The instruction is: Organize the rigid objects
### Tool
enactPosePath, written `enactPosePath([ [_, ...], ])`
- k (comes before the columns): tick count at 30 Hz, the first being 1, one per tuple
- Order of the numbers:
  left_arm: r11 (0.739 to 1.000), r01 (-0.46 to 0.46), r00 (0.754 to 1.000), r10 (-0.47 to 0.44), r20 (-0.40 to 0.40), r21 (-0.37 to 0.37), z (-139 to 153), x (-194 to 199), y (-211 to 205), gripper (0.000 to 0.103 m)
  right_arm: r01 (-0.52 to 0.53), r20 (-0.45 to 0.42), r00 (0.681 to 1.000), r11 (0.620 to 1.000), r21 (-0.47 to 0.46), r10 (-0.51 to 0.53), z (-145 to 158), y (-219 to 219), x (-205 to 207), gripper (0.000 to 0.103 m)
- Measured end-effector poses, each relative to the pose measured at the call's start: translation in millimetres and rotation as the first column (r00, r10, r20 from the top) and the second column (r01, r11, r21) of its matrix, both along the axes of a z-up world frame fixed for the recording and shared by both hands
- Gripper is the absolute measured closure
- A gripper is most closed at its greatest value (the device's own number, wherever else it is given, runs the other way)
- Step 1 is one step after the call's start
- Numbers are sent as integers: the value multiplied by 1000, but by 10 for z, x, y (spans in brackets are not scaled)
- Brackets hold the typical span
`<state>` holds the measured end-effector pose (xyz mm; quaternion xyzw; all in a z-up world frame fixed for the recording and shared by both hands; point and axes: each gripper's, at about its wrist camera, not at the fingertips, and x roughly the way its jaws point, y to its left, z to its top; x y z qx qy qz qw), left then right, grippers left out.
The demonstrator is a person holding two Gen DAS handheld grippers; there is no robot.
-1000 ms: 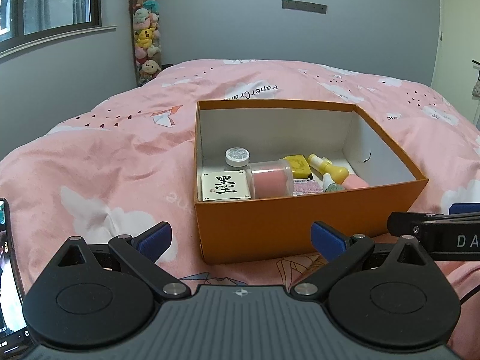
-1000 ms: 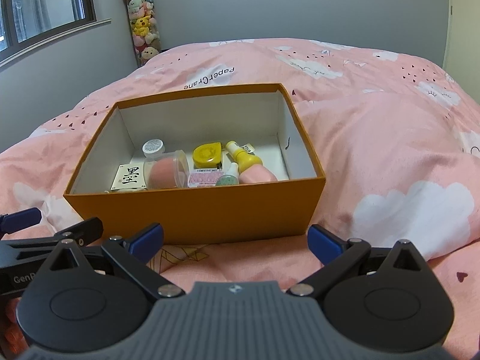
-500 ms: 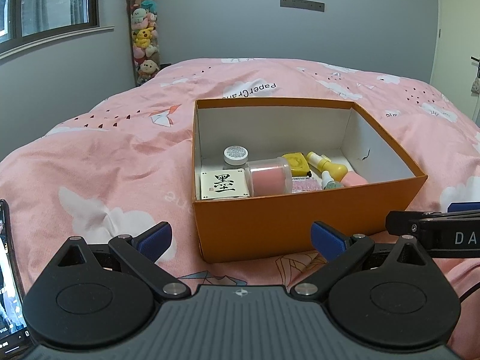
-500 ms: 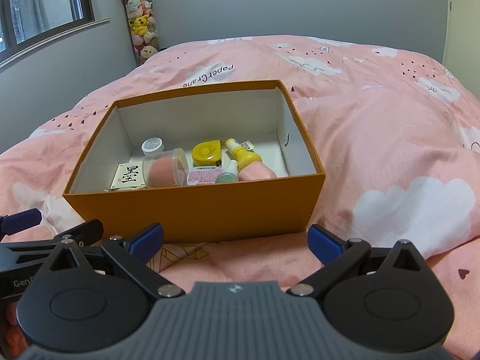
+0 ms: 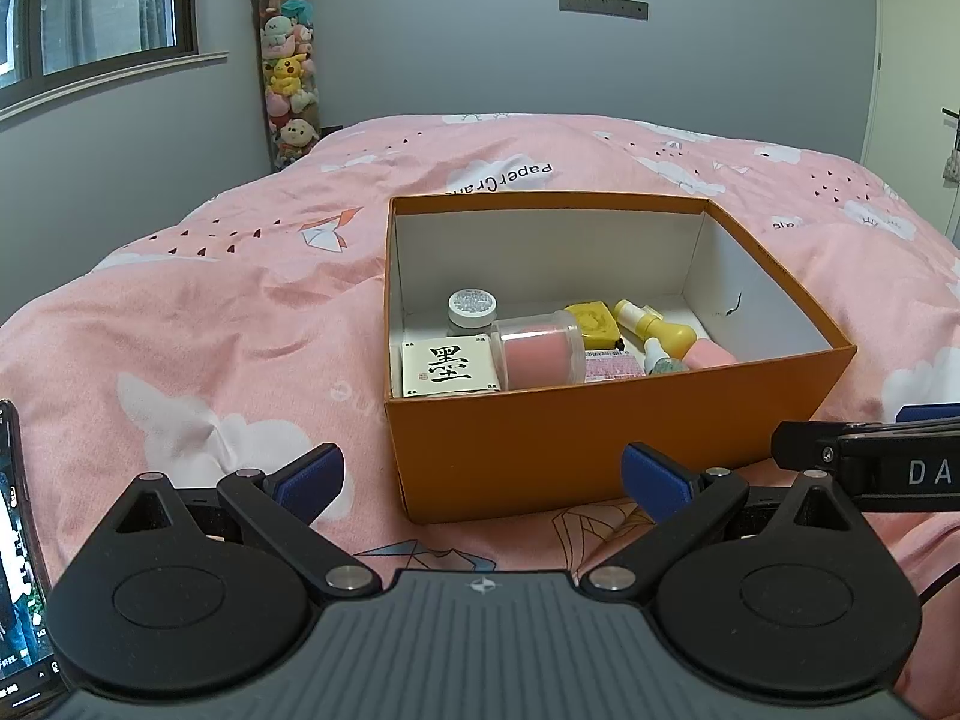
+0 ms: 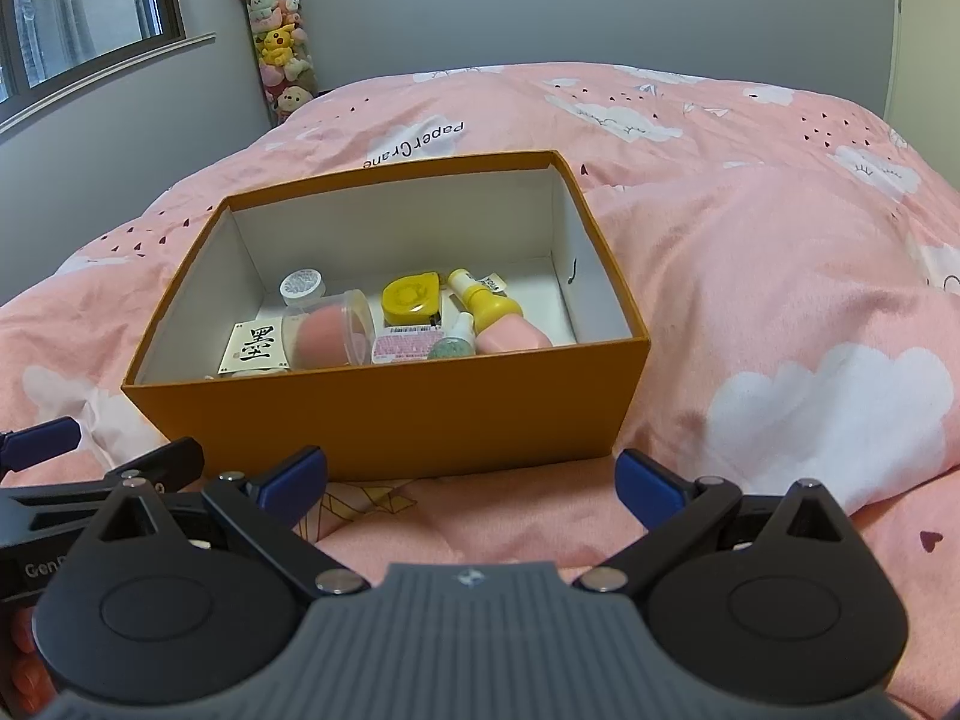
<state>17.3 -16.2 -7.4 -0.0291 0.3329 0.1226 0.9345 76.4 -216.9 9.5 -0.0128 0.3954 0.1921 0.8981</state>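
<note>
Your left gripper [image 5: 483, 477] and right gripper [image 6: 471, 477] both gape wide and empty, just short of the orange box [image 5: 600, 438] of small items on the bed [image 5: 210, 330].

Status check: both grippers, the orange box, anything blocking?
Left gripper open, empty. Right gripper open, empty. Orange box on the bed, small items inside, ahead of both. Nothing in the way.

Left gripper [image 5: 483, 480] empty with jaws wide apart, right gripper [image 6: 472, 480] likewise
</note>
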Motion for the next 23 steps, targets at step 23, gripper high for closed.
enactPosePath([
  [23,999,16,1000,-16,2,29,19,17,-7,0,6,-6,1000,1000,3,-6,-14,-10,11,3],
])
